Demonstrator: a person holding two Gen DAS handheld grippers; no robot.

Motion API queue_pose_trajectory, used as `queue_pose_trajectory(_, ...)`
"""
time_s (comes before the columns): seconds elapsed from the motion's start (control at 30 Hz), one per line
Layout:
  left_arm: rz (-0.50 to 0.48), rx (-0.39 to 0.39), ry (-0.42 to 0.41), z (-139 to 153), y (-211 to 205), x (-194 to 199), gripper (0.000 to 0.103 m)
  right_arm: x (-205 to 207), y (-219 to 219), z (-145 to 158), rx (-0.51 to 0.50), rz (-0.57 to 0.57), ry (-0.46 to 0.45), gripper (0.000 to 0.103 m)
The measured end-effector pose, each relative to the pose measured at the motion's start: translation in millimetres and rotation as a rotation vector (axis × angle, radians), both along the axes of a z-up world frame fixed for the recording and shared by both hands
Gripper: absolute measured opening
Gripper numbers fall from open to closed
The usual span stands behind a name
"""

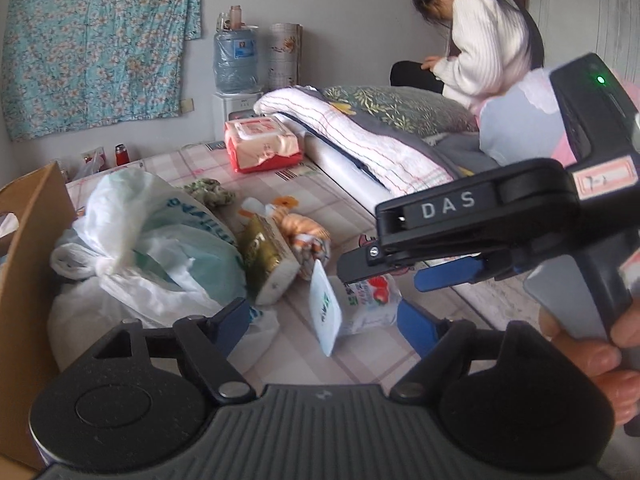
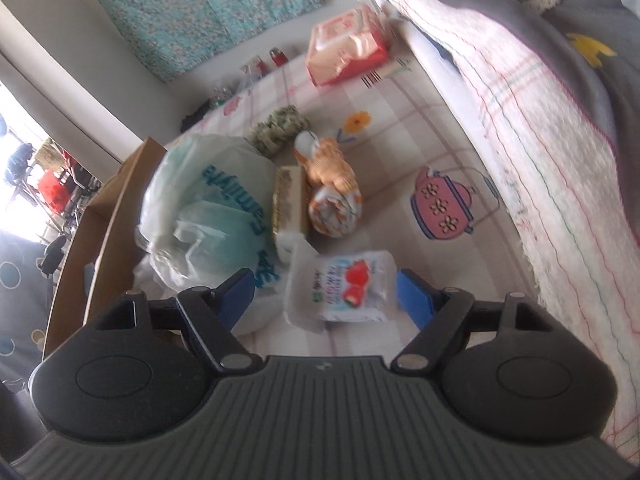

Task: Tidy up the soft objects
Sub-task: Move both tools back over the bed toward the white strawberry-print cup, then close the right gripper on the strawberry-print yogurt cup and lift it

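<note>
Soft items lie on a checked bed sheet (image 2: 400, 152). A strawberry-print tissue pack (image 2: 352, 284) sits between the blue fingers of my open right gripper (image 2: 326, 296), and no pad visibly presses on it. A white flat packet (image 1: 324, 312) leans against that pack (image 1: 372, 296), between the fingers of my open left gripper (image 1: 326, 324). The right gripper's black body (image 1: 460, 208) reaches in from the right, held by a hand (image 1: 592, 352). Further back lie a gold-wrapped pack (image 2: 290, 196), an orange-patterned cloth roll (image 2: 336, 204), a green knitted piece (image 2: 280, 124) and a white-teal plastic bag (image 2: 200, 208).
A cardboard box (image 1: 28, 240) stands at the left edge of the bed. A red wipes pack (image 1: 260, 144) lies at the back. A folded blanket (image 2: 540, 120) runs along the right. A person (image 1: 480, 40) sits on the bed beyond it. A water dispenser (image 1: 236, 60) stands by the wall.
</note>
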State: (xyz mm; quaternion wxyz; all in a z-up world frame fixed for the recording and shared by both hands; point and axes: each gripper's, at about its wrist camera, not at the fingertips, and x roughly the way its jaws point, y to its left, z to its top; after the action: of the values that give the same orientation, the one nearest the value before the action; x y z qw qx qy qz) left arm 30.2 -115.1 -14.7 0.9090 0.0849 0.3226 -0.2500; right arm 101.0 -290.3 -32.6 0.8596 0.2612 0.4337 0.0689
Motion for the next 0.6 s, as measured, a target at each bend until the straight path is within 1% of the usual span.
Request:
queue_pose_trajectory(0.07,0.005,0.004,0.011,-7.7,-3.5,3.2,0.08,4.4,-2.7,-7.1,0.006,0.003,0.023,0.08)
queue_pose_trajectory(0.13,0.015,0.014,0.036,-16.3,-8.0,10.8,0.071,9.7,-4.9,-13.8,0.012,0.006,0.041,0.08)
queue_pose_trajectory(0.23,0.023,0.036,0.07,-27.0,-13.9,20.9,0.062,18.7,-6.6,-20.4,0.022,0.024,0.058,0.08)
queue_pose_trajectory(0.27,0.025,0.041,0.075,-29.4,-15.4,22.8,0.061,22.2,-6.3,-22.1,0.021,0.034,0.061,0.081)
queue_pose_trajectory(0.33,0.023,0.044,0.084,-32.7,-19.4,26.5,0.054,28.2,-6.2,-23.2,0.016,0.054,0.059,0.084)
queue_pose_trajectory(0.4,0.018,0.041,0.097,-35.2,-21.5,30.1,0.05,33.8,-4.9,-24.1,0.014,0.073,0.063,0.085)
queue_pose_trajectory(0.47,0.007,0.027,0.106,-37.1,-24.9,31.3,0.043,38.9,-3.4,-23.1,0.004,0.09,0.063,0.085)
queue_pose_trajectory(0.53,-0.007,0.024,0.111,-38.0,-27.7,31.2,0.034,41.9,-1.1,-22.1,-0.006,0.103,0.064,0.085)
queue_pose_trajectory(0.6,-0.016,0.028,0.109,-38.5,-31.2,29.9,0.031,43.7,1.5,-22.0,0.003,0.117,0.068,0.085)
